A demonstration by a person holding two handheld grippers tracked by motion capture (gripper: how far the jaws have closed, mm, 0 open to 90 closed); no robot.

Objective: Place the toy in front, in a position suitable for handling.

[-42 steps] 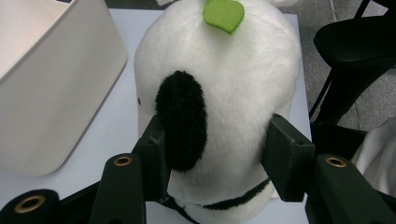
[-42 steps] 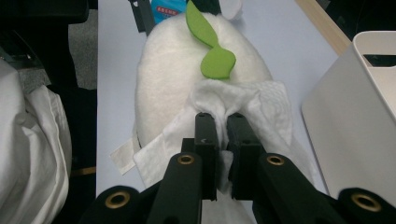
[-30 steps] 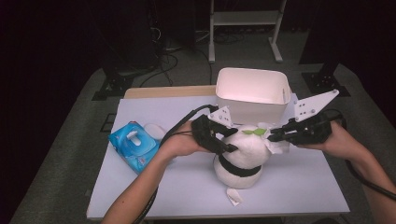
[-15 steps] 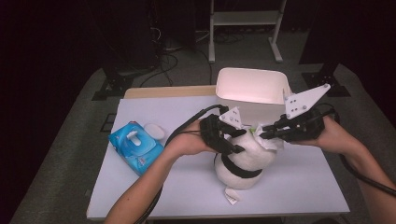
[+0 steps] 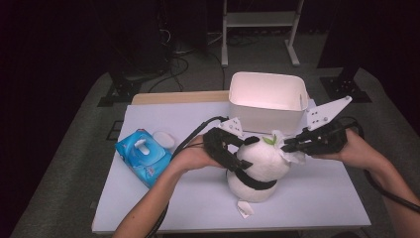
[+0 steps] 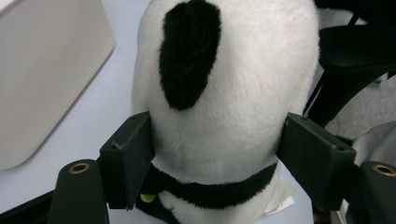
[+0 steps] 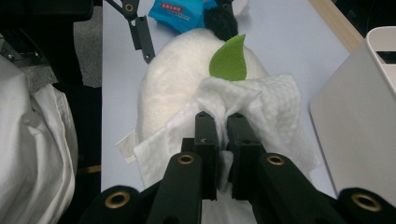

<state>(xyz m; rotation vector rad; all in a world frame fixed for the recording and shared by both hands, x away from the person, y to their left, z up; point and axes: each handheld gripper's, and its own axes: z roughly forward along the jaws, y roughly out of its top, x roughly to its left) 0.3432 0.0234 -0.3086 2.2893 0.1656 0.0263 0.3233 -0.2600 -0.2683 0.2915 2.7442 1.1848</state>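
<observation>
A white and black plush panda [image 5: 257, 166] sits upright near the table's front middle, with a green leaf [image 7: 229, 58] on its head. My left gripper [image 5: 236, 153] clasps the toy's head [image 6: 219, 88] from the left, both pads pressed into the fur. My right gripper [image 7: 221, 120] is shut on a white wipe [image 7: 261, 107] that rests against the panda's head just below the leaf; in the high view this gripper [image 5: 289, 145] reaches in from the right.
A white bin [image 5: 267, 96] stands behind the panda. A blue wipes pack [image 5: 143, 156] with its lid flipped open lies at the left. A small white tag or scrap [image 5: 244, 209] lies in front of the toy. A wooden strip [image 5: 178, 97] runs along the table's back edge.
The right gripper with the wipe has slid a little along the panda's head. The left gripper still holds the head, and the toy has tilted slightly.
</observation>
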